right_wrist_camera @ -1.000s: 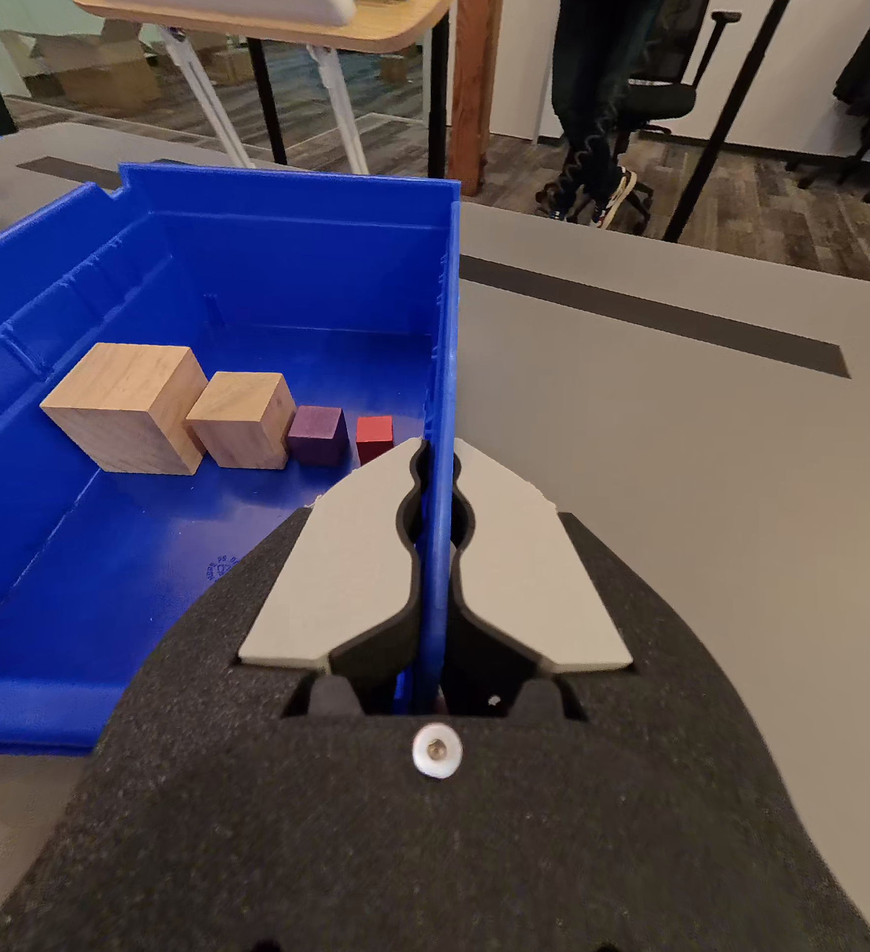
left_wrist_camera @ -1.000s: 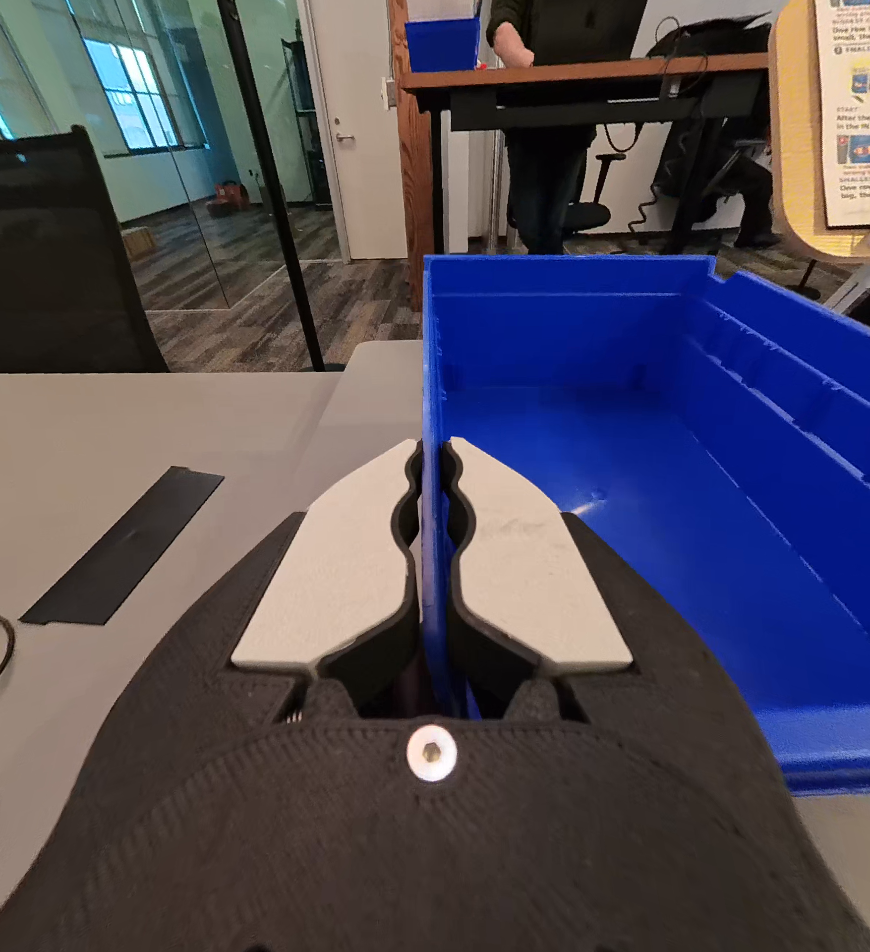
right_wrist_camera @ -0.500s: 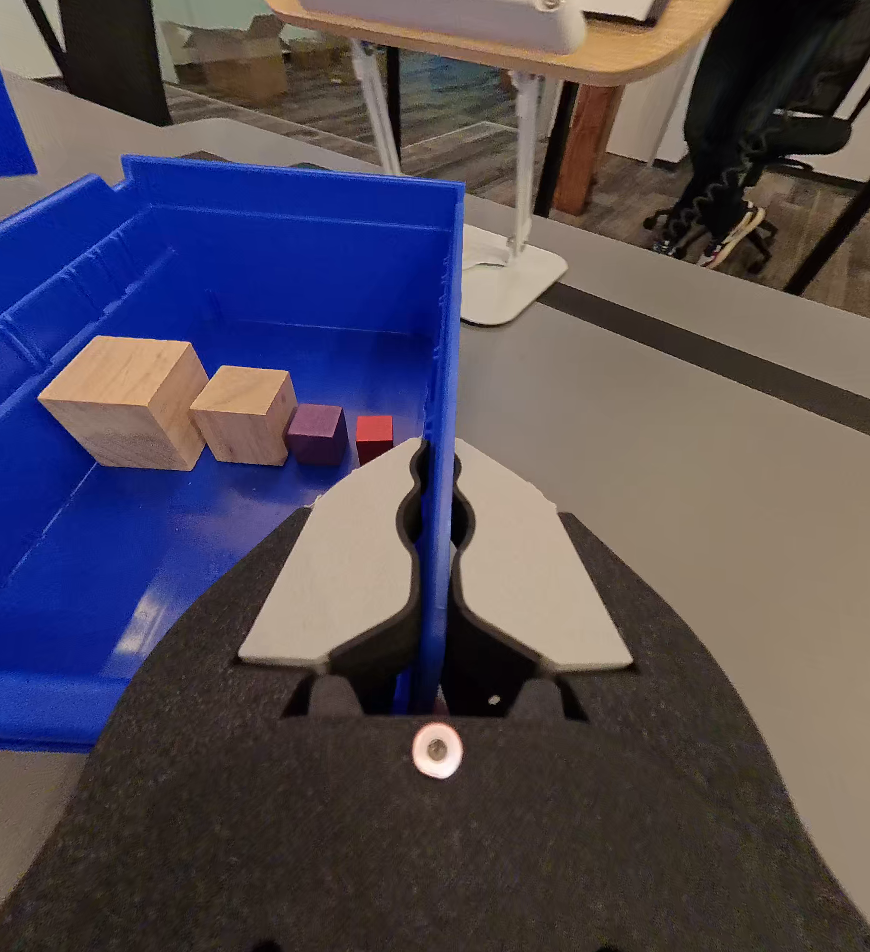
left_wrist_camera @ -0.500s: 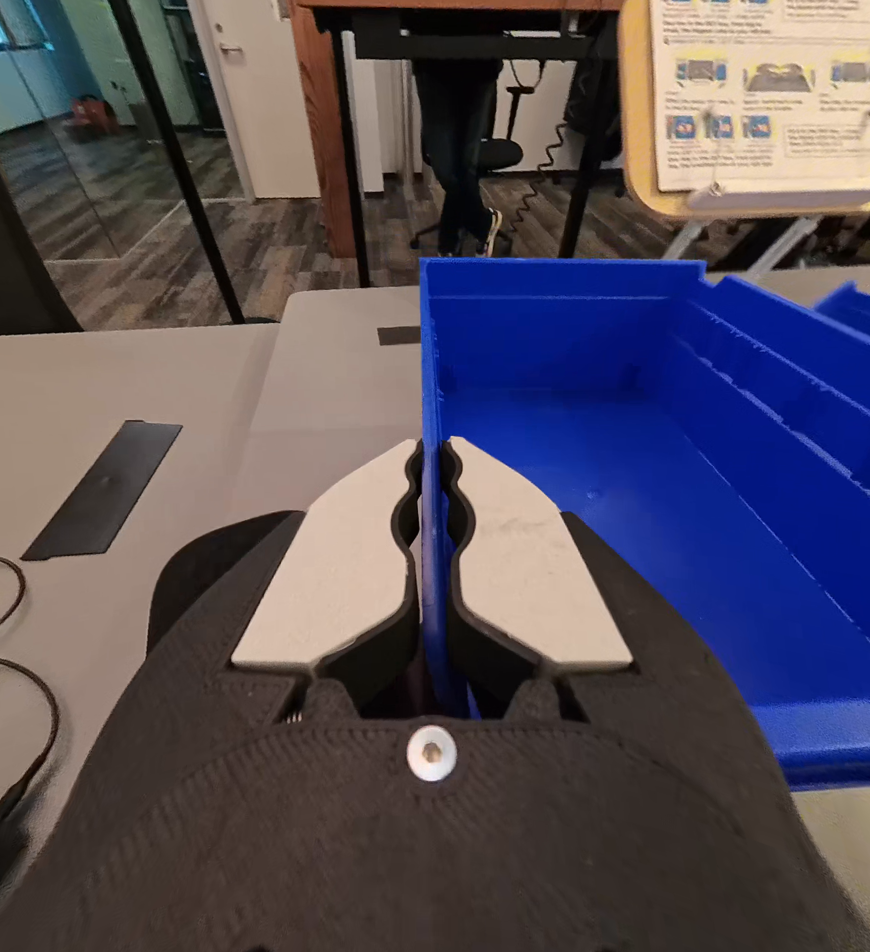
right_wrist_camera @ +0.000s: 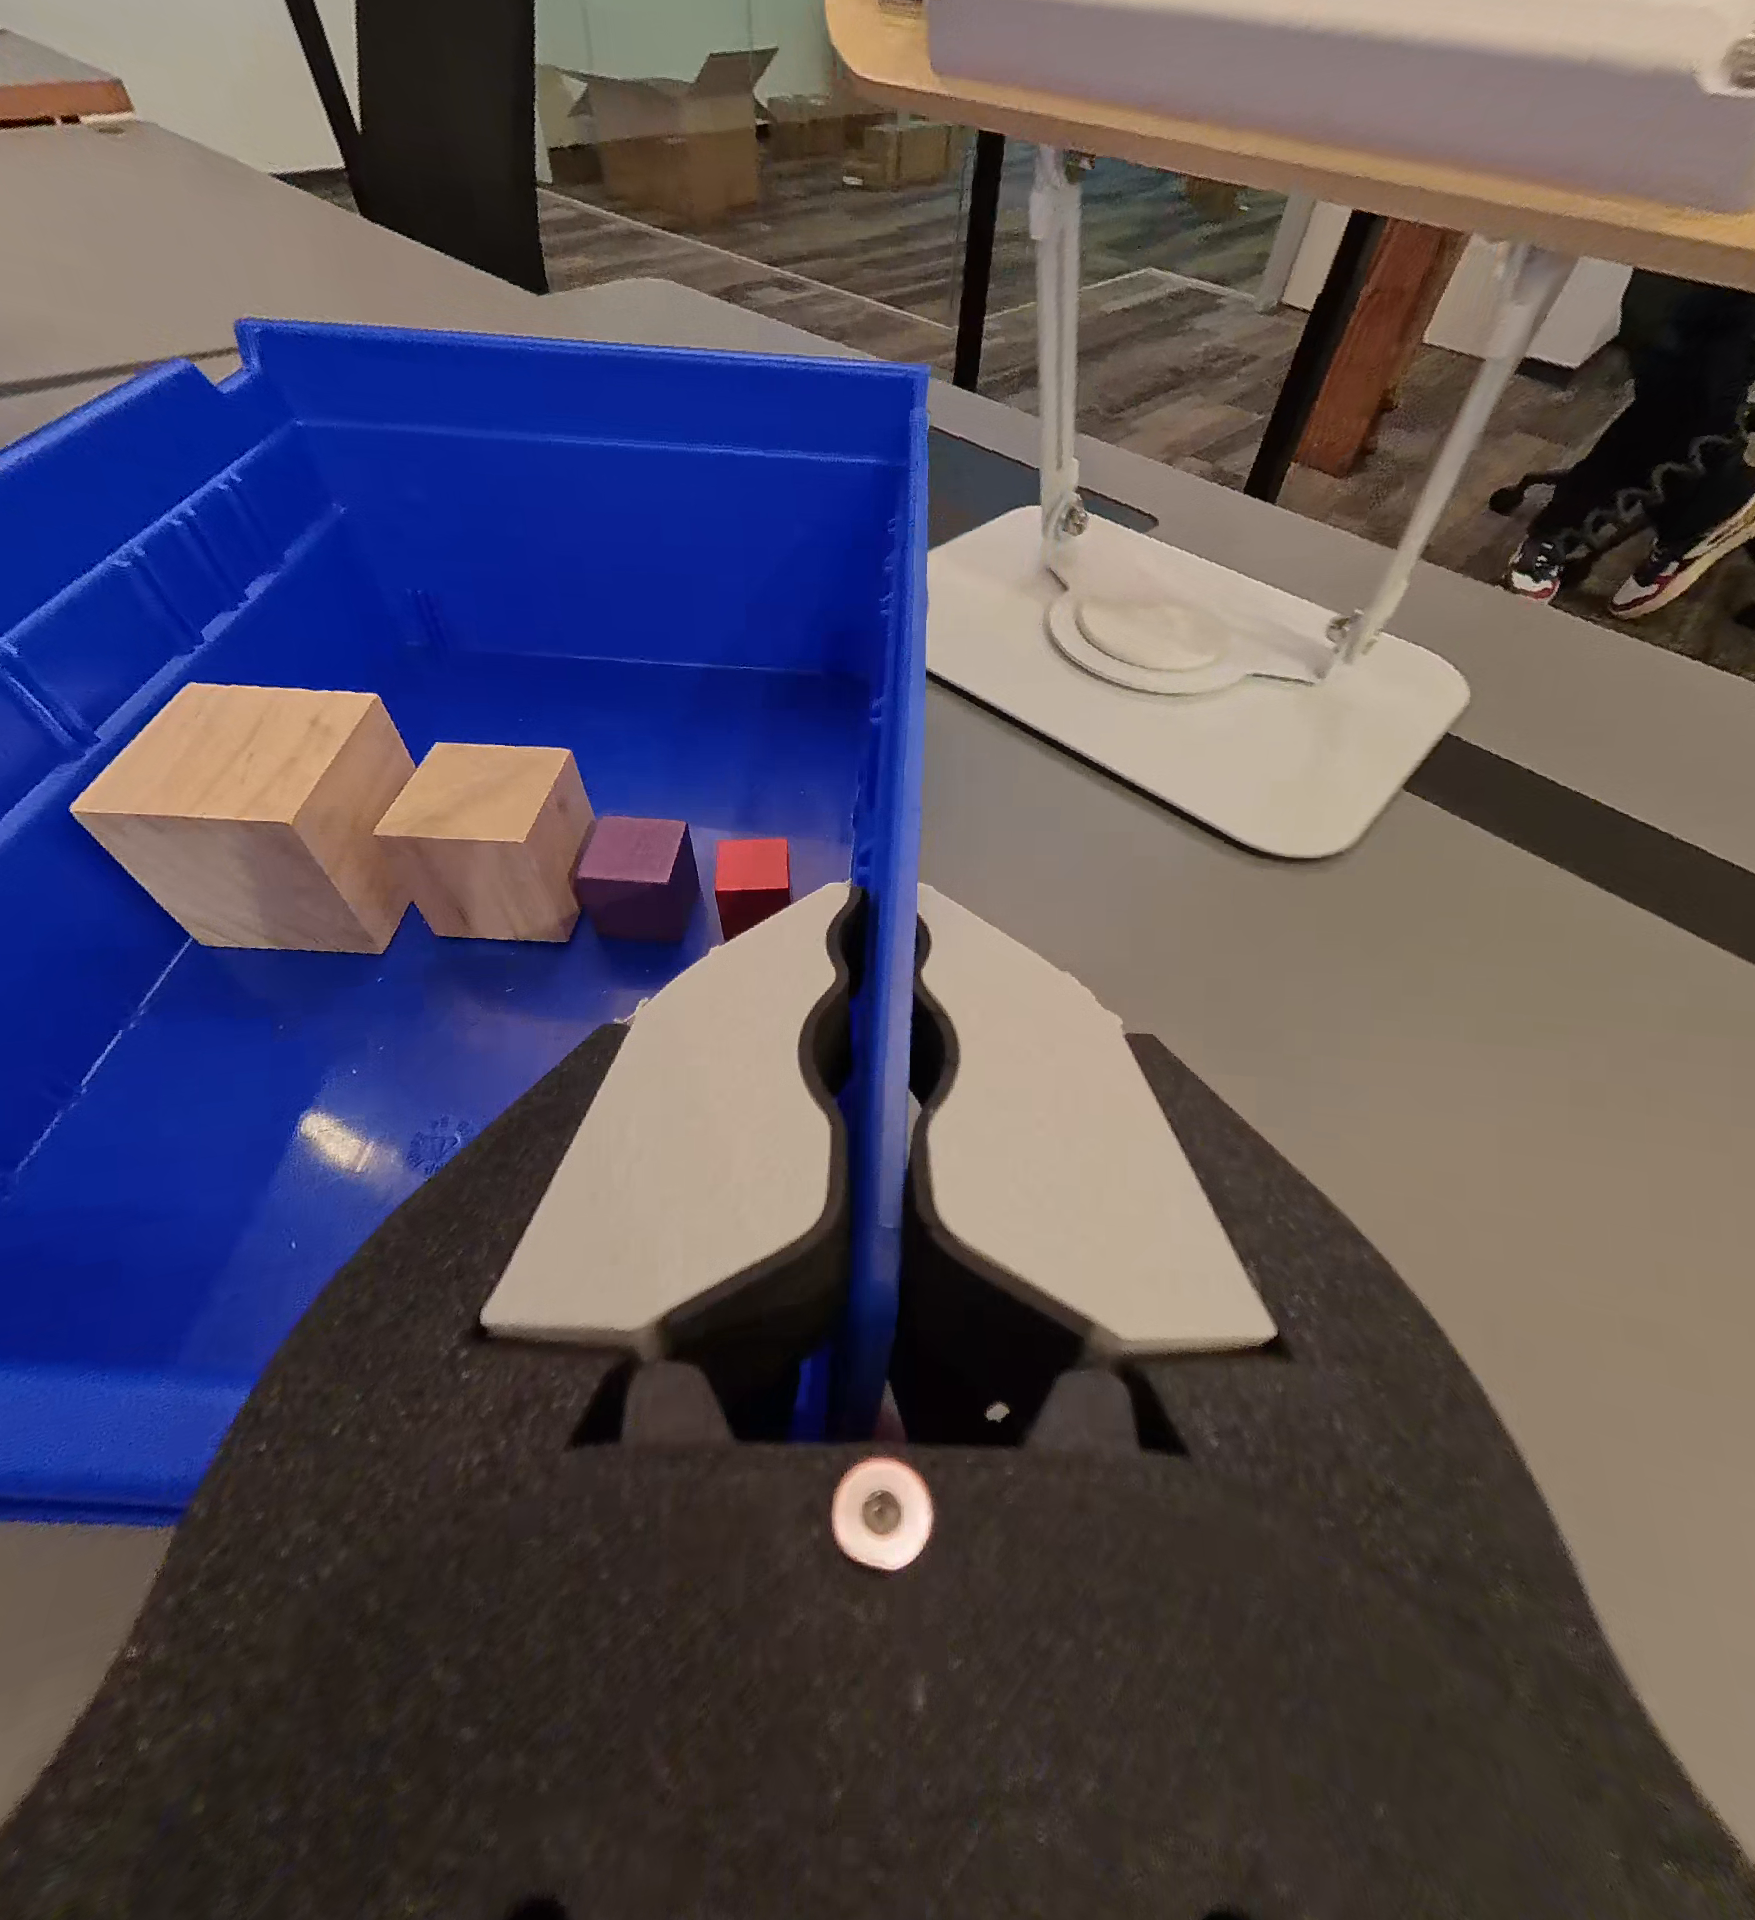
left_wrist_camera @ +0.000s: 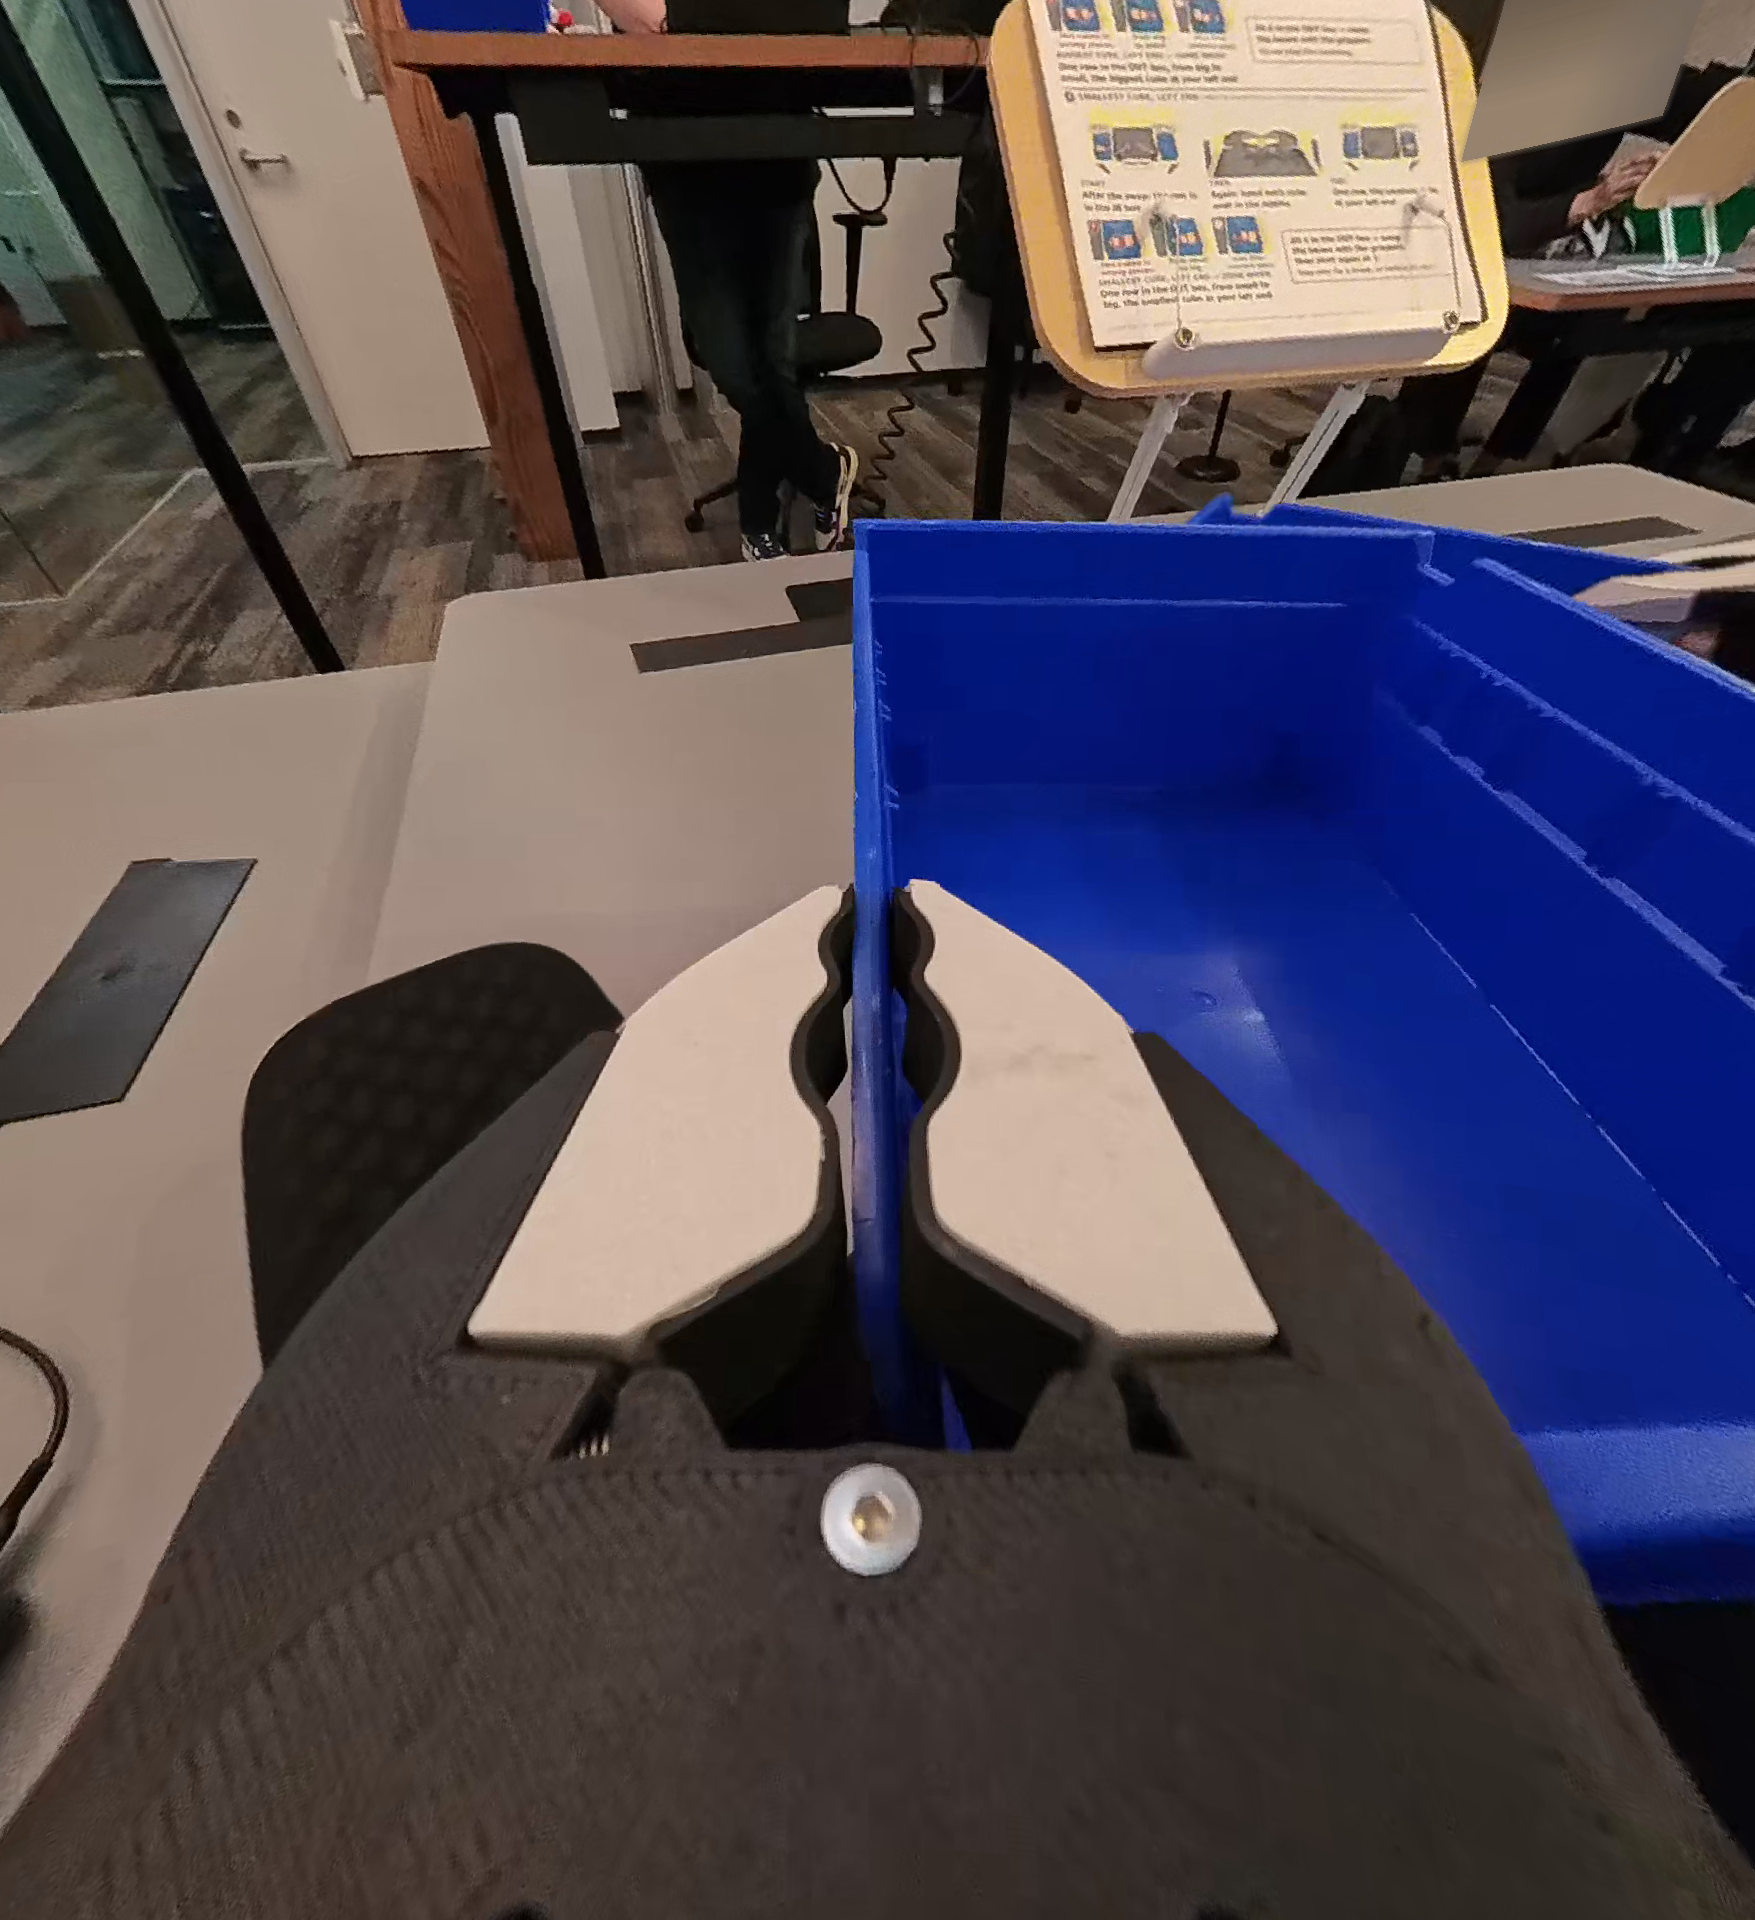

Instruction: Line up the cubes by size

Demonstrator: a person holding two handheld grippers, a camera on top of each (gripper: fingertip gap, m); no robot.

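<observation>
The red cube (right_wrist_camera: 751, 883) is partly hidden behind the right gripper's fingers (right_wrist_camera: 748, 1091), so its lower corner can't be seen. The bin with the cubes (right_wrist_camera: 540, 499) runs off the left edge. In the left wrist view the empty bin (left_wrist_camera: 1372, 935) gets cut by the right edge, and the other gripper (left_wrist_camera: 1704, 582) there is just a blurry sliver. The person (left_wrist_camera: 748, 312) by the far desk is cropped at the top. The cables (left_wrist_camera: 11, 1455) trail off the left edge.

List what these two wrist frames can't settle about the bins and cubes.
- Small red cube, right wrist view: lower corner covered by the right gripper's grey finger.
- Blue plastic bin, right wrist view: left end cut by frame edge.
- Empty blue bin, left wrist view: near-left corner behind the left gripper.
</observation>
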